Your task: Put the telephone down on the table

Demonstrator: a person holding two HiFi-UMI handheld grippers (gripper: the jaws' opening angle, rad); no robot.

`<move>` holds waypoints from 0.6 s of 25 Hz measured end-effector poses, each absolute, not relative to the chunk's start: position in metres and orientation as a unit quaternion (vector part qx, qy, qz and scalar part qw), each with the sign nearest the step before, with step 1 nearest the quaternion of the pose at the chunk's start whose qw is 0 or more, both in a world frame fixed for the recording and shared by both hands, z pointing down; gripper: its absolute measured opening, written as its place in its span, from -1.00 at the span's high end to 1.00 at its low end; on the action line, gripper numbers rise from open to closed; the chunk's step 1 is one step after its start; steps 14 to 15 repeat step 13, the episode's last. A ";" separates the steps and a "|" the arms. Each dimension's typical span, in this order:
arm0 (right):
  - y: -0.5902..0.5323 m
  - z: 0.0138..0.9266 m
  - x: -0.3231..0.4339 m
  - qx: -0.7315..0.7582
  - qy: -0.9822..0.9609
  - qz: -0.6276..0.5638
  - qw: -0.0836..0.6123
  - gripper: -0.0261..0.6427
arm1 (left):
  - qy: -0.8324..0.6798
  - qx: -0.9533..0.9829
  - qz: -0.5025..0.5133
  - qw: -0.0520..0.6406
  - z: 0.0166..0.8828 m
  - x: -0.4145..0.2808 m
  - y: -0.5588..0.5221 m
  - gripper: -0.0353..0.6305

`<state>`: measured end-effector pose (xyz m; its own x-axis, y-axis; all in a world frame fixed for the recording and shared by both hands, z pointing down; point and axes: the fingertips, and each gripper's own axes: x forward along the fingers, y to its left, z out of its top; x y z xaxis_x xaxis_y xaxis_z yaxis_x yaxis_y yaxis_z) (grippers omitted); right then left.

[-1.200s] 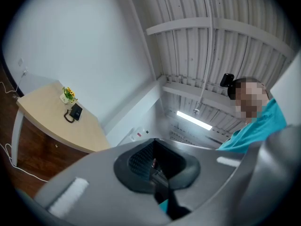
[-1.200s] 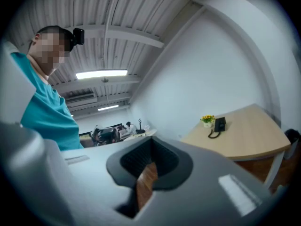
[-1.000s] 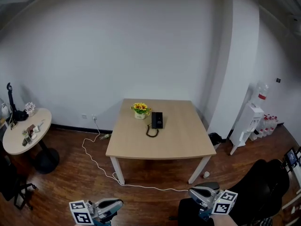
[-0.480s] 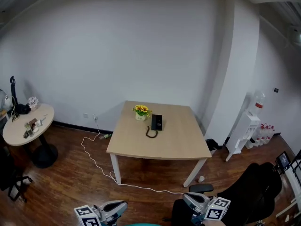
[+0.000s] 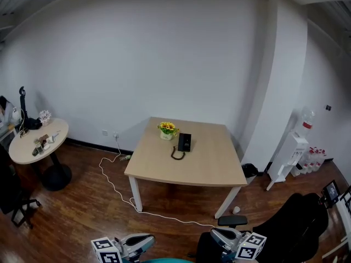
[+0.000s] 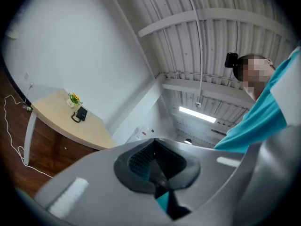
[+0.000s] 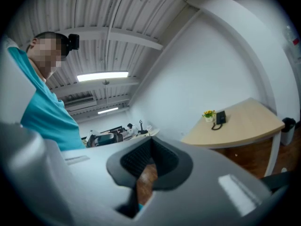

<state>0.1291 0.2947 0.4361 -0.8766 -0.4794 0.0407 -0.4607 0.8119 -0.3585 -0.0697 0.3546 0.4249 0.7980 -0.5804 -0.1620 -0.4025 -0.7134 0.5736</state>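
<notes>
Looking across the room, the big table (image 5: 208, 169) stands far off by the wall. The telephone (image 5: 184, 142) already lies on top of it, near the table's back edge, just beside the pot of yellow flowers (image 5: 168, 129). Its curly cord lies on the table top, just in front of it. The telephone has not moved at all in the last second. It sits in the same spot on the table, next to the flowers.

What did change is small. The two tongs have slid a bit lower and a bit closer to each other at the bottom of the head view, and the view itself has swung a little. The table looks no nearer than it did before.

The left gripper (image 6: 154, 164) has its jaws pressed together with nothing between them. The right gripper (image 7: 149, 161) looks closed and empty too. A thin slit of floor shows through low down, so I am a bit less sure of that one.

Both tongs are well away from the table. So the telephone seems to be down where it belongs. The person is likely just standing back, with no grabbing left to do.
</notes>
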 end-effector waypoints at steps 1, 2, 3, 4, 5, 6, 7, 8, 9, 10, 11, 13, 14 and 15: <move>0.294 0.436 0.128 -0.245 0.952 -0.182 0.027 0.92 | -0.271 0.909 -0.169 0.268 0.425 -0.070 0.353 0.88; 0.293 0.436 0.126 -0.243 0.952 -0.182 0.028 0.92 | -0.271 0.909 -0.169 0.269 0.425 -0.071 0.351 0.88; 0.292 0.435 0.125 -0.241 0.953 -0.182 0.028 0.92 | -0.270 0.909 -0.167 0.269 0.425 -0.071 0.350 0.88; 0.291 0.435 0.123 -0.240 0.953 -0.182 0.028 0.92 | -0.269 0.910 -0.166 0.269 0.424 -0.070 0.349 0.88; 0.290 0.435 0.121 -0.238 0.954 -0.181 0.027 0.92 | -0.269 0.910 -0.165 0.268 0.424 -0.071 0.348 0.88; 0.288 0.434 0.119 -0.236 0.954 -0.180 0.027 0.92 | -0.271 0.910 -0.164 0.267 0.425 -0.073 0.345 0.88; 0.287 0.433 0.118 -0.235 0.955 -0.179 0.026 0.92 | -0.274 0.909 -0.164 0.267 0.428 -0.075 0.342 0.88; 0.285 0.433 0.117 -0.234 0.955 -0.178 0.026 0.92 | -0.276 0.909 -0.164 0.267 0.429 -0.078 0.339 0.88; 0.284 0.432 0.116 -0.234 0.956 -0.177 0.026 0.92 | -0.277 0.908 -0.164 0.267 0.430 -0.079 0.338 0.88; 0.283 0.432 0.116 -0.234 0.956 -0.176 0.025 0.92 | -0.277 0.908 -0.165 0.268 0.430 -0.079 0.336 0.88; 0.282 0.433 0.116 -0.234 0.956 -0.175 0.025 0.92 | -0.276 0.908 -0.165 0.268 0.429 -0.079 0.335 0.88; 0.281 0.433 0.116 -0.234 0.956 -0.174 0.024 0.92 | -0.274 0.909 -0.164 0.268 0.429 -0.078 0.332 0.88; 0.281 0.433 0.116 -0.234 0.956 -0.174 0.024 0.92 | -0.274 0.909 -0.164 0.268 0.429 -0.078 0.332 0.88; 0.281 0.433 0.116 -0.234 0.956 -0.174 0.024 0.92 | -0.274 0.909 -0.164 0.268 0.429 -0.078 0.332 0.88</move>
